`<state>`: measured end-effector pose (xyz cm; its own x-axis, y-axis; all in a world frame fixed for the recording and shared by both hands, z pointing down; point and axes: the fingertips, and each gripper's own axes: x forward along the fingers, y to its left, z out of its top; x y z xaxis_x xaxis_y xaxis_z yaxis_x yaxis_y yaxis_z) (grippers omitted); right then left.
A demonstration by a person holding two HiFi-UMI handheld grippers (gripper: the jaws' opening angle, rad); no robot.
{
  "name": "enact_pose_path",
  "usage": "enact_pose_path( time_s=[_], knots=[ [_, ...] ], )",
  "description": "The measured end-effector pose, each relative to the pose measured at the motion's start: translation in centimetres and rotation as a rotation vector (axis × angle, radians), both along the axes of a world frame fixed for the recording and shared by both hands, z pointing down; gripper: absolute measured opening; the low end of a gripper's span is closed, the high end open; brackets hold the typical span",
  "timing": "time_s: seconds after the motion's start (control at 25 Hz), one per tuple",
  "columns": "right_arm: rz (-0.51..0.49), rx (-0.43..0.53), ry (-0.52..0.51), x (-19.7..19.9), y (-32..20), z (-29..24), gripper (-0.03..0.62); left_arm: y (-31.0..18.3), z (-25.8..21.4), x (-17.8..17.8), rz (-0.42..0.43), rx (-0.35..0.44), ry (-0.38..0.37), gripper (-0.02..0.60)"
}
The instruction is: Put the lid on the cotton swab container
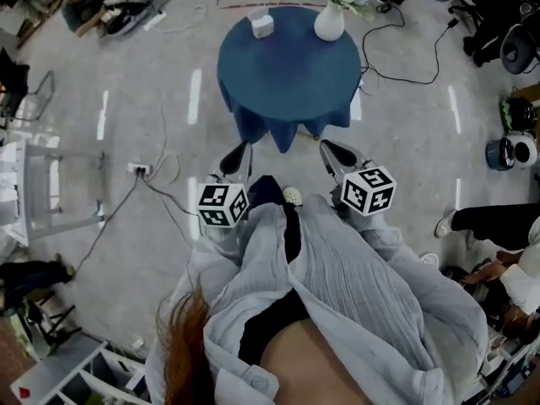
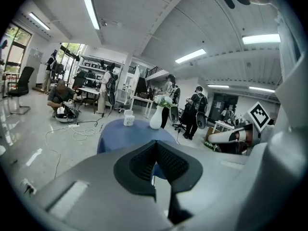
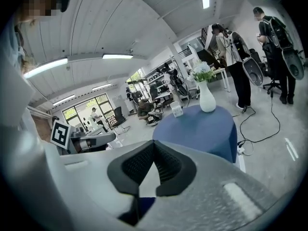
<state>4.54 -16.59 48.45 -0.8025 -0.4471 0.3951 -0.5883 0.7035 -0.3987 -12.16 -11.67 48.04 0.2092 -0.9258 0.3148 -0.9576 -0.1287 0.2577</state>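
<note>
The worktop (image 1: 287,78) is standing ahead of the person, apart from both claws. On it, the cotton swab container (image 1: 261,25) is sitting near the far edge, and the vase (image 1: 329,22) is standing to its right. The left claw (image 1: 235,158) and the right claw (image 1: 337,153) are hovering side by side over the floor (image 1: 152,99), short of the worktop's near edge. A power strip (image 1: 139,170) is lying on the floor to the left of the left claw.

One round table draped in blue cloth (image 1: 287,83) is standing on the floor. One white ceramic vase of pale flowers (image 1: 329,22) and one small white container (image 1: 261,25) are sitting near its far edge. Two grippers are showing: the left gripper (image 1: 236,154) and the right gripper (image 1: 336,152).
</note>
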Motion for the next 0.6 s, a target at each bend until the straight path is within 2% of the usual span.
enact_pose_path(
  time_s=[0.24,0.6],
  knots=[
    [0.014,-0.031,-0.006,0.6,0.1,0.8,0.002,-0.2,0.6,0.3,0.010,-0.034,-0.011,0.017],
    [0.043,-0.035,-0.005,-0.9,-3.8,0.7,0.002,-5.1,0.4,-0.5,0.057,-0.026,-0.008,0.017]
  ],
)
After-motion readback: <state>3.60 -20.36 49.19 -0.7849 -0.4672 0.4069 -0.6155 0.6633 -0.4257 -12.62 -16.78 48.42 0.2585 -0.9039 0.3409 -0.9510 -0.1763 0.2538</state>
